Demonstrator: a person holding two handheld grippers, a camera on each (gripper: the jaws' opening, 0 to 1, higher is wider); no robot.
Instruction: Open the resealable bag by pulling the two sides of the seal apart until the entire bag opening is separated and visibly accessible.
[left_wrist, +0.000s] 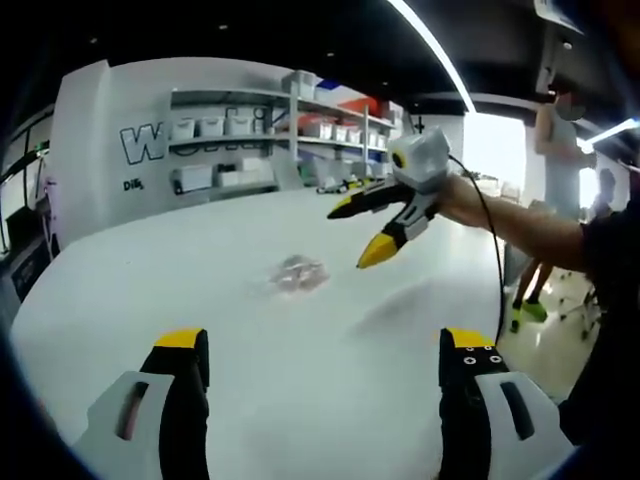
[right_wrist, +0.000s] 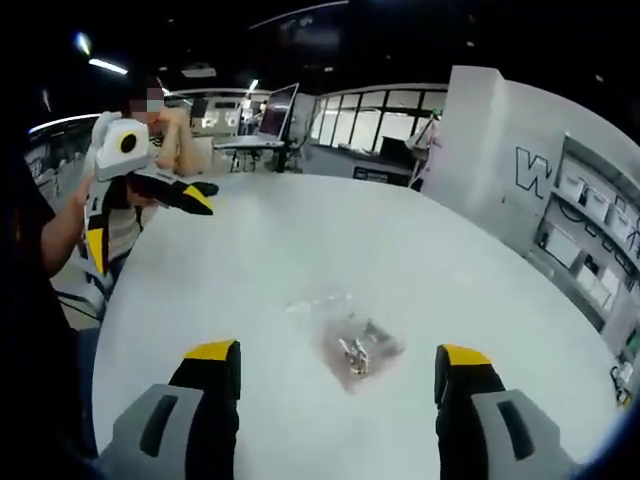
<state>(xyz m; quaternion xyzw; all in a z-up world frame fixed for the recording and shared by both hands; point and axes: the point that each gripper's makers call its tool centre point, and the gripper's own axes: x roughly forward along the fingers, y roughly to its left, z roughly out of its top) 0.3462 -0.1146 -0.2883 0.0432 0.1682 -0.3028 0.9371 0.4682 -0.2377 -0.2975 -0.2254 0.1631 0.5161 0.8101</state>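
While bag (right_wrist: 350, 345) lies alone on table (right_wrist: 300, 240), shelves (left_wrist: 250, 130) behind

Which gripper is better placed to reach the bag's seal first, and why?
Right, probably. The resealable bag lies just ahead between the open right gripper jaws; from the left gripper, the bag sits farther off across the table.

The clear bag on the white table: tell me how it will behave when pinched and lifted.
The clear bag lies flat and crinkled, so it is probably floppy and light. Small items show inside; they may slide and sag it. Its thin film on the smooth table may be hard to pinch.
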